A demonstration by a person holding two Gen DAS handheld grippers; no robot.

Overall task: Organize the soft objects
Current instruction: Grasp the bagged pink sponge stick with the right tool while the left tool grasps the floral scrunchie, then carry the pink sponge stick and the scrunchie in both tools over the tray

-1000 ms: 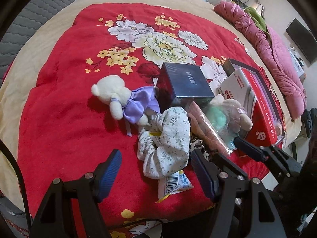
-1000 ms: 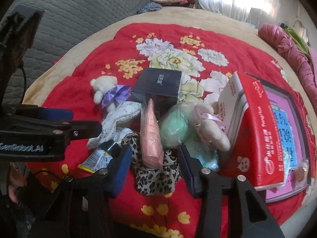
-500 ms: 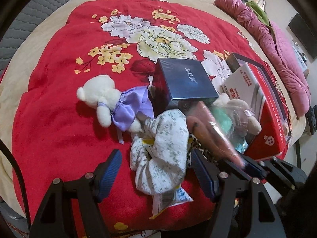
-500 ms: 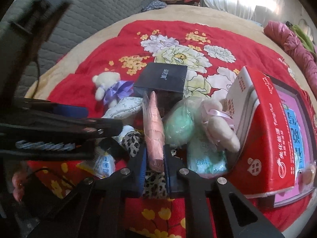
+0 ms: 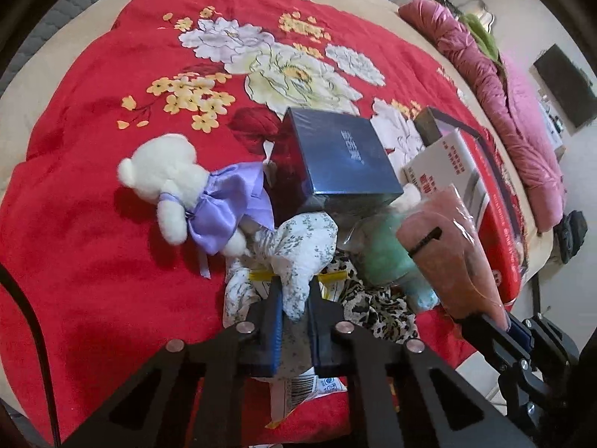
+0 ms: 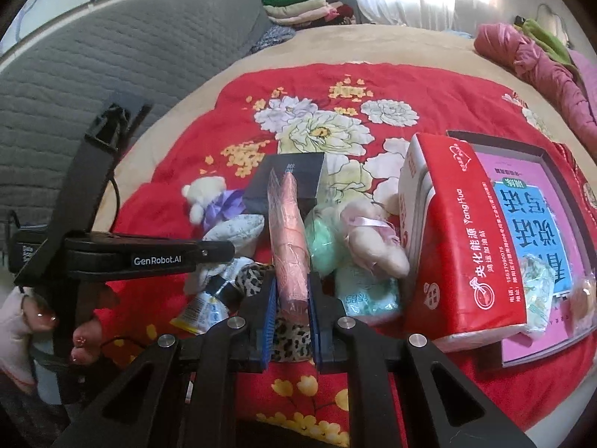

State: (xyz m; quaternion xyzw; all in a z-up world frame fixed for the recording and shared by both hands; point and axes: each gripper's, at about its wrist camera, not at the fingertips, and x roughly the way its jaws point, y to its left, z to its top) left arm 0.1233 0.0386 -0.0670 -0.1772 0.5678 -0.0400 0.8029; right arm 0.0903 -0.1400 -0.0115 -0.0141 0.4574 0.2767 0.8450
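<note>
From the left wrist view, the left gripper (image 5: 294,298) is pinching the floral-print cloth item (image 5: 298,250) between its blue pads, the cloth's lower end hiding behind the fingers; a yellow-edged packet (image 5: 302,399) is lying under it, mostly covered, its print too small to read; one white teddy bear in a lilac dress (image 5: 194,194) is lying on the red flowered blanket (image 5: 93,254) just beside one dark blue box (image 5: 339,160); a leopard-print cloth (image 5: 377,306) is peeking out, its shape unclear; at the right, the right gripper (image 5: 496,317) is clamping one pink wrapped bundle (image 5: 447,254), which is covering part of a green plush (image 5: 380,254) and the red and white tissue pack (image 5: 459,171). From the right wrist view, the right gripper (image 6: 292,306) is pressing its pads on the lower end of that pink wrapped bundle (image 6: 289,239), which is standing upright in front of the dark blue box (image 6: 287,183) and hiding part of it; the left gripper's tips are being cut off from sight behind its own black body (image 6: 149,254); a hand (image 6: 37,321) is showing only fingertips at the left edge; two plush toys, one green (image 6: 322,242) and one cream-pink (image 6: 369,235), are lying touching the tissue pack (image 6: 459,239), which is leaning on a pink-lined tray (image 6: 552,216); a pale tissue packet (image 6: 365,295) is lying below them.
</note>
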